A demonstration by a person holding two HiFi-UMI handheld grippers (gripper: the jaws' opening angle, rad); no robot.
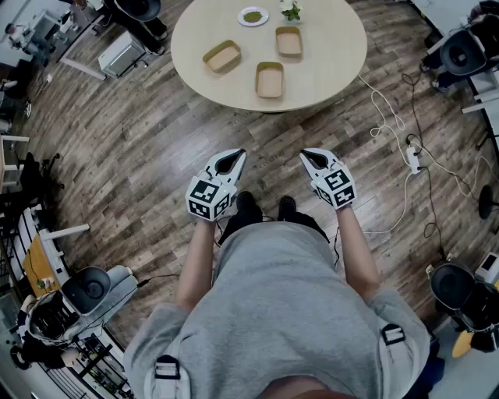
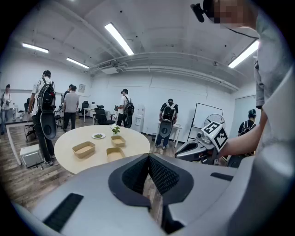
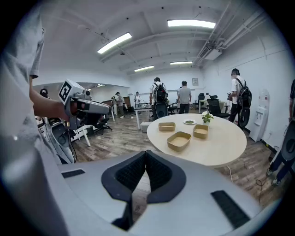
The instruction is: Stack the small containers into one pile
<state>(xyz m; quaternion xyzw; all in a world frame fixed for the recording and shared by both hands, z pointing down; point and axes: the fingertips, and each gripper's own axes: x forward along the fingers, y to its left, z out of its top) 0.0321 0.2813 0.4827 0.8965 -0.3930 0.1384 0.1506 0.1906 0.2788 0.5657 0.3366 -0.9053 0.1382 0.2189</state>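
Three small tan containers lie apart on the round table (image 1: 327, 74): one at the left (image 1: 222, 56), one at the front (image 1: 270, 79), one at the back right (image 1: 288, 41). The left gripper view shows them too, as container (image 2: 84, 149), container (image 2: 115, 153) and container (image 2: 118, 140). My left gripper (image 1: 232, 160) and right gripper (image 1: 315, 159) are held over the floor, short of the table, both shut and empty. In the right gripper view the nearest container (image 3: 179, 140) sits ahead of my shut jaws.
A white plate of green stuff (image 1: 253, 16) and a little plant (image 1: 291, 11) stand at the table's far side. Cables and a power strip (image 1: 412, 158) lie on the floor at the right. Office chairs (image 1: 462, 51) and several people (image 2: 45, 108) stand around.
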